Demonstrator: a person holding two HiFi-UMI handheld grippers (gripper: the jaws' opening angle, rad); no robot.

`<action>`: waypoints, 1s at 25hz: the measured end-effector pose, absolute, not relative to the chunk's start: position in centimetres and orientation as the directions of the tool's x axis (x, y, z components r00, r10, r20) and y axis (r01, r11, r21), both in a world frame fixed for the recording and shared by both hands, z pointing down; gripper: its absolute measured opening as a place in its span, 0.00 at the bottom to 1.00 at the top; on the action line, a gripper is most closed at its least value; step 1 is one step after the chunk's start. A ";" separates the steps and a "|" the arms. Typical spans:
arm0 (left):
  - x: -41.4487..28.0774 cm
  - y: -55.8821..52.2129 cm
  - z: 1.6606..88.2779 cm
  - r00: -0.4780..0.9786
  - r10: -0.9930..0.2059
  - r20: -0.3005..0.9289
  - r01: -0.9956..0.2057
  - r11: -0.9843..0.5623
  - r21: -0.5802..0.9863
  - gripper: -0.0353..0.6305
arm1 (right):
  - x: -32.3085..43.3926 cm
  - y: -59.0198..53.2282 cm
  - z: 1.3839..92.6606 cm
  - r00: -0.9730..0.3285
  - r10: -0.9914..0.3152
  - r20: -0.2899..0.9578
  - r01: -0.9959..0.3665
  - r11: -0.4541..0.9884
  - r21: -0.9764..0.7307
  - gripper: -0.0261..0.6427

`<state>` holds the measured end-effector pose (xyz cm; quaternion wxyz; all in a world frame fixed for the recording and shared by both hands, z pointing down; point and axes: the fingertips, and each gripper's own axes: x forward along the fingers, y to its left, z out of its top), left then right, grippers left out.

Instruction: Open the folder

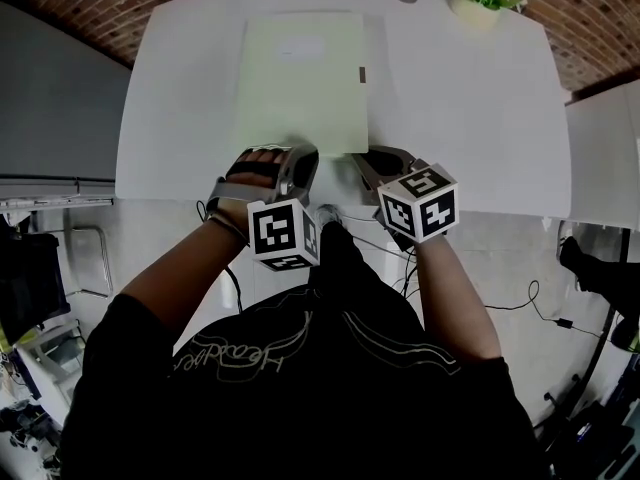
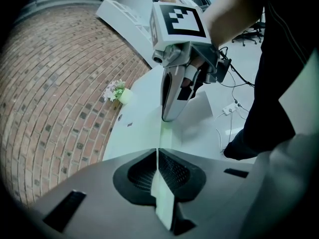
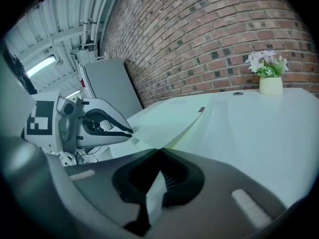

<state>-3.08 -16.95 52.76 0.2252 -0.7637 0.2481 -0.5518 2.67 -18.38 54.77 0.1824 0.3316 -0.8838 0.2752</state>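
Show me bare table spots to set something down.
Widest bare patch: the table right of the folder, below the flower pot, to the right edge. A narrower strip between the folder and the left edge. Crowded: the near edge, where left tool and right tool clamp the folder.

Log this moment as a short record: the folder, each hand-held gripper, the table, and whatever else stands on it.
folder: pale green, lying on the table, cover not yet swung open
table: white, against a brick wall
left hand-held gripper: jaws shut on the folder's near edge
right hand-held gripper: jaws shut on the same near edge, beside the left one
flower pot: small, at the far right corner, apart from the folder
task state: both grips set, opening not yet done
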 end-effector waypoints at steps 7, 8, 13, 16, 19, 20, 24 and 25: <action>-3.3 -17.1 52.6 0.254 -0.637 0.727 -0.151 -0.769 -0.621 0.08 | 2.6 -18.4 55.0 -0.717 -0.457 0.526 -0.678 0.631 -0.377 0.04; -3.2 -17.1 52.6 0.253 -0.638 0.728 -0.154 -0.769 -0.620 0.08 | 2.6 -18.4 55.0 -0.716 -0.454 0.530 -0.678 0.634 -0.374 0.04; -3.3 -17.1 52.5 0.246 -0.641 0.727 -0.157 -0.767 -0.623 0.08 | 2.6 -18.5 55.0 -0.712 -0.450 0.540 -0.680 0.636 -0.366 0.04; -3.3 -17.1 52.5 0.244 -0.647 0.722 -0.162 -0.762 -0.628 0.08 | 2.6 -18.5 55.1 -0.710 -0.448 0.543 -0.679 0.639 -0.361 0.04; -3.2 -17.2 52.5 0.247 -0.653 0.716 -0.170 -0.757 -0.631 0.08 | 2.6 -18.4 55.1 -0.709 -0.445 0.548 -0.679 0.640 -0.359 0.04; -3.3 -17.2 52.4 0.246 -0.652 0.717 -0.173 -0.758 -0.629 0.08 | 2.6 -18.4 55.1 -0.708 -0.444 0.549 -0.679 0.640 -0.360 0.04; -3.3 -17.4 52.3 0.244 -0.656 0.714 -0.188 -0.755 -0.629 0.08 | 2.6 -18.5 55.2 -0.710 -0.440 0.550 -0.678 0.639 -0.363 0.04; -3.3 -17.4 52.3 0.244 -0.658 0.713 -0.192 -0.753 -0.629 0.08 | 2.6 -18.5 55.2 -0.709 -0.439 0.551 -0.678 0.639 -0.363 0.04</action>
